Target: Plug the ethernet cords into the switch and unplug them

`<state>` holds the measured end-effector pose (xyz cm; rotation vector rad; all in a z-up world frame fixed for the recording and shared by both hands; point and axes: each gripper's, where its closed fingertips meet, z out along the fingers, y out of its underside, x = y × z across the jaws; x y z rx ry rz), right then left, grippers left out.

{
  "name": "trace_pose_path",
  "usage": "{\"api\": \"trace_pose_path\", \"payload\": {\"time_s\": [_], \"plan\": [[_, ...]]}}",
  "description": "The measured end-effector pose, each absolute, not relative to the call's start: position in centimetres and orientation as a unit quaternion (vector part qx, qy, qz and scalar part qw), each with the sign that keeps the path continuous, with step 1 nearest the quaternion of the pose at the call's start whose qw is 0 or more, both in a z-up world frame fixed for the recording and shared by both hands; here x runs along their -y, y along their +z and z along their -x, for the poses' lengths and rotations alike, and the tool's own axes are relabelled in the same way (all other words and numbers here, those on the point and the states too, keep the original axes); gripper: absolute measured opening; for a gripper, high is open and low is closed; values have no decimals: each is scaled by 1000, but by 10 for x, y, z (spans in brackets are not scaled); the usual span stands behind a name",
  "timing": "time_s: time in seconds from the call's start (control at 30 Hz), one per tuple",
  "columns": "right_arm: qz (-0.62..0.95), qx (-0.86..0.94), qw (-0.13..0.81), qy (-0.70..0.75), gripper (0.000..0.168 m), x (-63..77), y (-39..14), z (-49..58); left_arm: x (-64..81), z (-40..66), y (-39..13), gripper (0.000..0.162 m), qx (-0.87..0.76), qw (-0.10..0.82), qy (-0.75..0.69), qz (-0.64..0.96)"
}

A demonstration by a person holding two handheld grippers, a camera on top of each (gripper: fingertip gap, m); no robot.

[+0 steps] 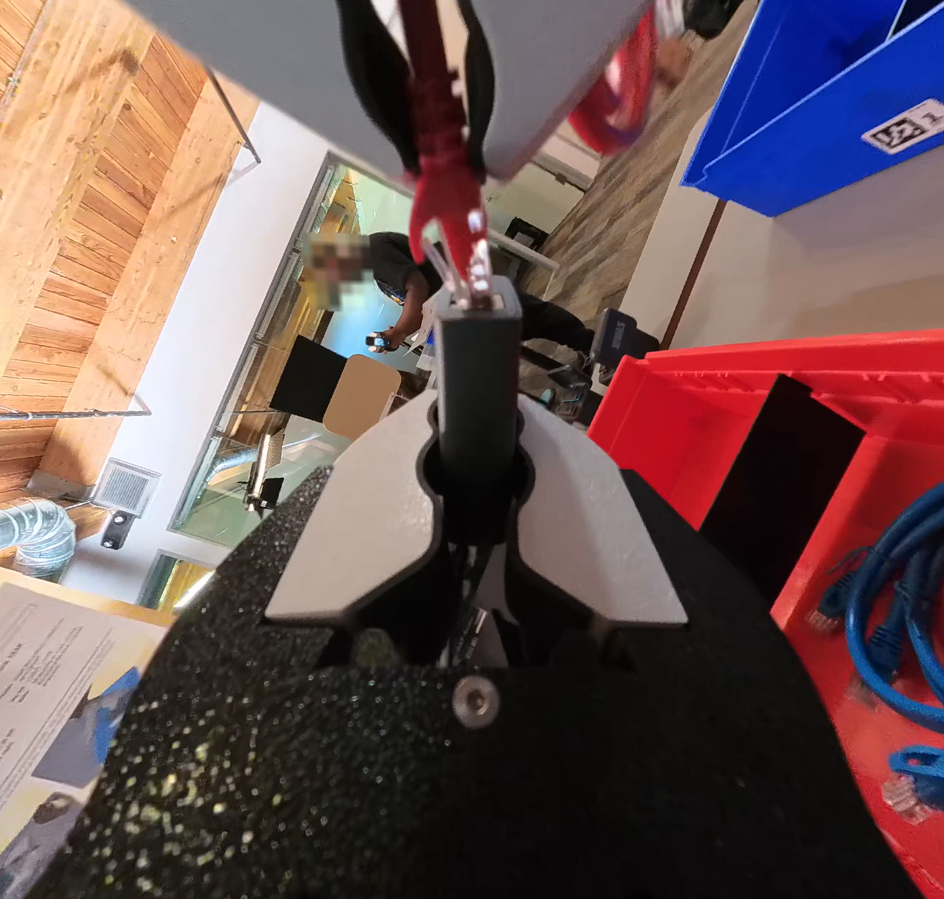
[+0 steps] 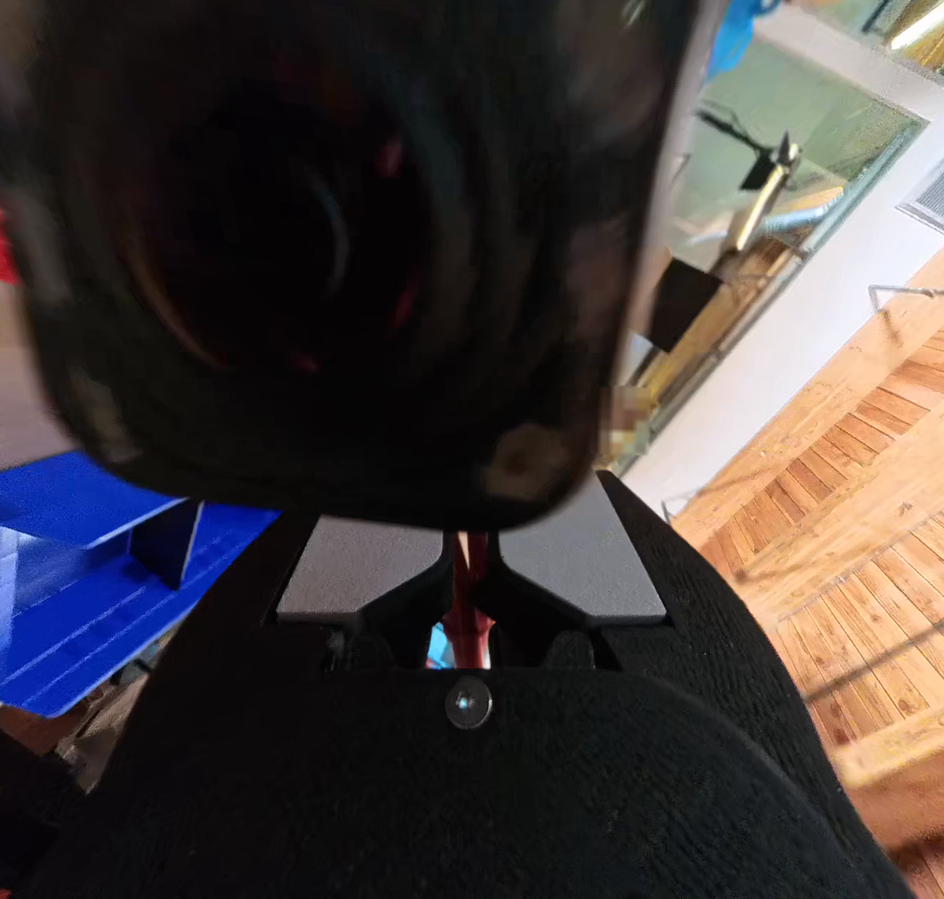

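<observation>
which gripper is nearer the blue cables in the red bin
Left, as far as these views show. The left gripper, shut on a dark adapter block, sits beside the red bin holding the blue cables. The right gripper grips the red cable farther off.

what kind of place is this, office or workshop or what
Probably an office-like workspace set up for cable sorting, with wood-plank walls and glass partitions. A blue bin and a red bin holding blue network cables sit close by, and a person works at a desk behind.
</observation>
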<state>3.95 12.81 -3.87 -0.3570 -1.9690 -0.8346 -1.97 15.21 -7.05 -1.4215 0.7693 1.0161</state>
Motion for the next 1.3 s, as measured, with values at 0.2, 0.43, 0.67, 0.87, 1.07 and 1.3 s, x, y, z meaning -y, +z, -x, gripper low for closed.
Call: {"api": "trace_pose_path", "payload": {"time_s": [0.2, 0.43, 0.67, 0.87, 1.07, 1.3], "plan": [[127, 813, 462, -331, 7, -127, -44, -37, -157, 18, -76, 21, -349, 590, 408, 603], [89, 820, 488, -286, 7, -121, -40, -34, -154, 10, -74, 21, -383, 635, 329, 585], [64, 806, 507, -299, 6, -116, -39, -33, -148, 6, -68, 21, -389, 644, 329, 570], [66, 807, 498, -310, 4, -115, -43, -30, -149, 7, -71, 21, -384, 623, 361, 578], [90, 817, 492, -286, 6, -127, -56, -25, -161, 10, -86, 21, -393, 615, 324, 602], [185, 777, 597, -76, 7, -133, -31, -25, -137, 15, -55, 63, -372, 696, 166, 591]]}}
